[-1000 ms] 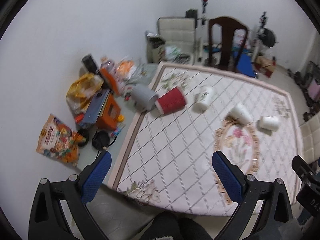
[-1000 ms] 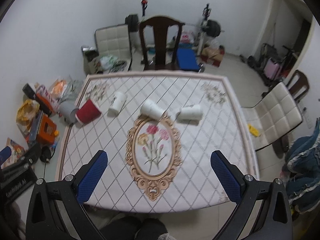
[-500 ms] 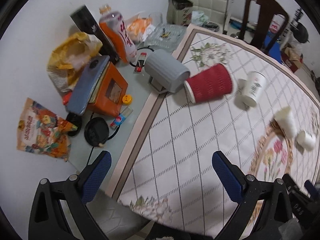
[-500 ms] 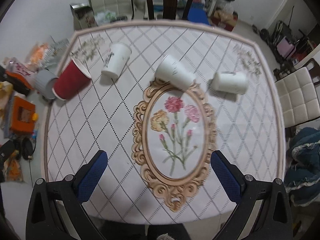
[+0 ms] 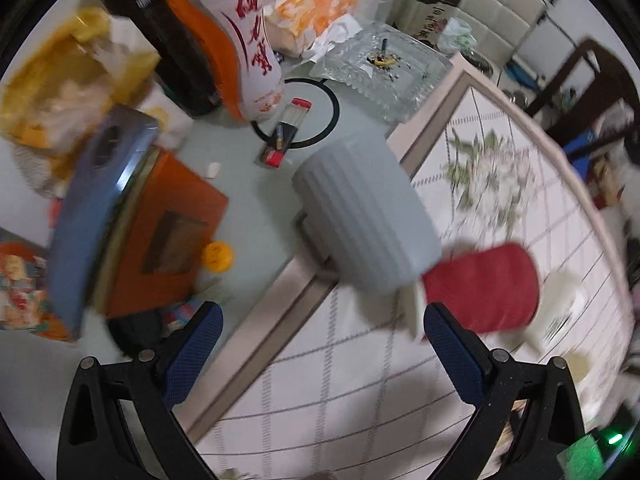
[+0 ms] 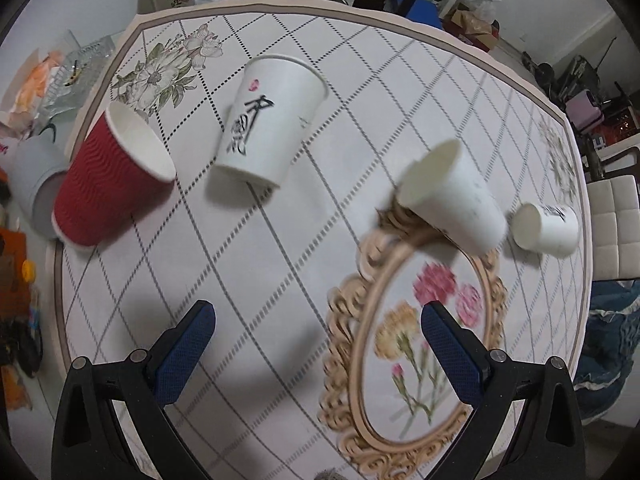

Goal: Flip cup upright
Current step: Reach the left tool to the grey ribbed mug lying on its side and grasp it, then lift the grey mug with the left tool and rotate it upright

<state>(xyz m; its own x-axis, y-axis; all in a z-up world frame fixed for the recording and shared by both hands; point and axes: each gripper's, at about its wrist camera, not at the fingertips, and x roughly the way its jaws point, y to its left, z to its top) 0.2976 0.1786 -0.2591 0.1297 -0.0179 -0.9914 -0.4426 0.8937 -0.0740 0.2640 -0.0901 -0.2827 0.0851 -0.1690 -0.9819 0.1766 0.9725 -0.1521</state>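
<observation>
Across the middle of the right wrist view, five cups lie on their sides on the surface (image 6: 280, 280), which wears a white diamond-patterned cloth with a gold floral oval. At the left edge a pale grey ribbed cup (image 6: 34, 188) touches a red corrugated paper cup (image 6: 108, 184), whose white mouth faces upper right. Just beside it lies a white paper cup with black calligraphy (image 6: 268, 120), and right of centre a plain white paper cup (image 6: 452, 196) rests near a smaller white paper cup (image 6: 546, 228). The right gripper (image 6: 318, 356) hangs at the bottom of the frame, its blue pads spread wide, grasping nothing.

Lower in the left wrist view, the left gripper (image 5: 322, 354) is likewise spread wide and empty, with the grey cup (image 5: 368, 220) and red cup (image 5: 484, 288) just above it. An orange-and-white bottle (image 5: 244, 44) stands at upper left.
</observation>
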